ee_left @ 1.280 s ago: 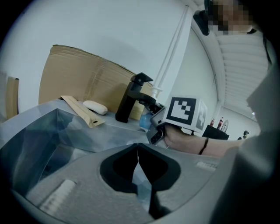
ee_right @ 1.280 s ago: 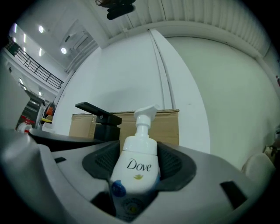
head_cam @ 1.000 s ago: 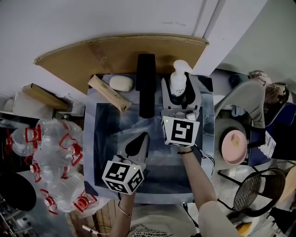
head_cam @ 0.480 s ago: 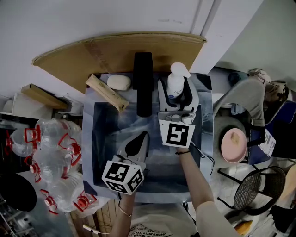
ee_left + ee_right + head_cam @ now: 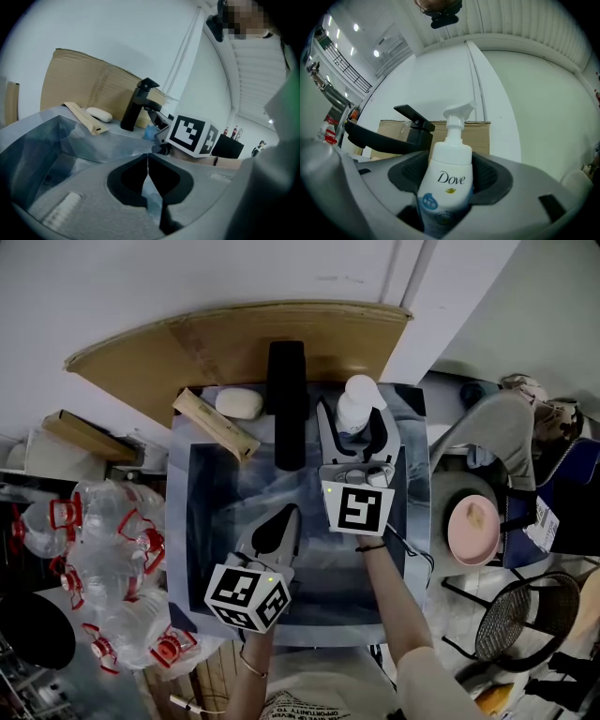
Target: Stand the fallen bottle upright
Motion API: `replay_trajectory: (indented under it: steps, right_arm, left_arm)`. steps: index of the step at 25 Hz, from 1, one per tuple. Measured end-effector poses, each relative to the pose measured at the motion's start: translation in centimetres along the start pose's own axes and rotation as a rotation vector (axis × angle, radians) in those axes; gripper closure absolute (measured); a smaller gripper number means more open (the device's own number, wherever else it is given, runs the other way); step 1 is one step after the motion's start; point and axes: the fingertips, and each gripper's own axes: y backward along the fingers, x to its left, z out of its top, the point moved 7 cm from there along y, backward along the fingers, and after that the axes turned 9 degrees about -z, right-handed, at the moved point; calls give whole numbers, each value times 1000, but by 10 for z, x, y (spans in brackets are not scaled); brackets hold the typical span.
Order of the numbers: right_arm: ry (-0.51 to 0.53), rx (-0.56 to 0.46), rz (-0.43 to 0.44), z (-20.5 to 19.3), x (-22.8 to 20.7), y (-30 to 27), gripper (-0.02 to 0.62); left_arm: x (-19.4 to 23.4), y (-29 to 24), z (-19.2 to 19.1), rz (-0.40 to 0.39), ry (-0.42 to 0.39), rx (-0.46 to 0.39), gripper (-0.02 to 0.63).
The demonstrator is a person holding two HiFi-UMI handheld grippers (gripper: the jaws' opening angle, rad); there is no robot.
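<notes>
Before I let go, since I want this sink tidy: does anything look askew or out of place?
The pump bottle, clamped in the right gripper, looks slightly tilted. The tan box lies slantwise across the sink's back-left corner.

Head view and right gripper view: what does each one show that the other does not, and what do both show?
Only the head view: the left gripper, the sink basin, the person's right forearm. Only the right gripper view: the Dove print on the pump bottle, with the jaws pressing its sides. Both: that bottle, the black faucet, the cardboard.
</notes>
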Motion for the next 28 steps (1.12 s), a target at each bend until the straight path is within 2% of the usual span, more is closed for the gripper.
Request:
replay_trajectory:
  steps: [6, 10, 16, 24, 28]
  right_arm:
    - [24, 62, 32, -4, 0, -1, 317]
    - [-31, 113, 35, -6, -3, 1, 290]
    - [-57, 132, 79, 2, -7, 11, 279]
    - [-71, 153, 85, 26, -17, 35, 281]
    - [-81, 186, 91, 37, -22, 50, 342]
  left_arm:
    - [-5, 4, 2, -2, -2, -12, 581]
    - [-6, 9, 4, -2, -3, -21, 581]
    - [-10, 16, 8, -7, -6, -39, 581]
    - [-27, 25, 22, -33, -31, -75, 581]
    - [-35, 34, 28, -41, -55, -84, 581]
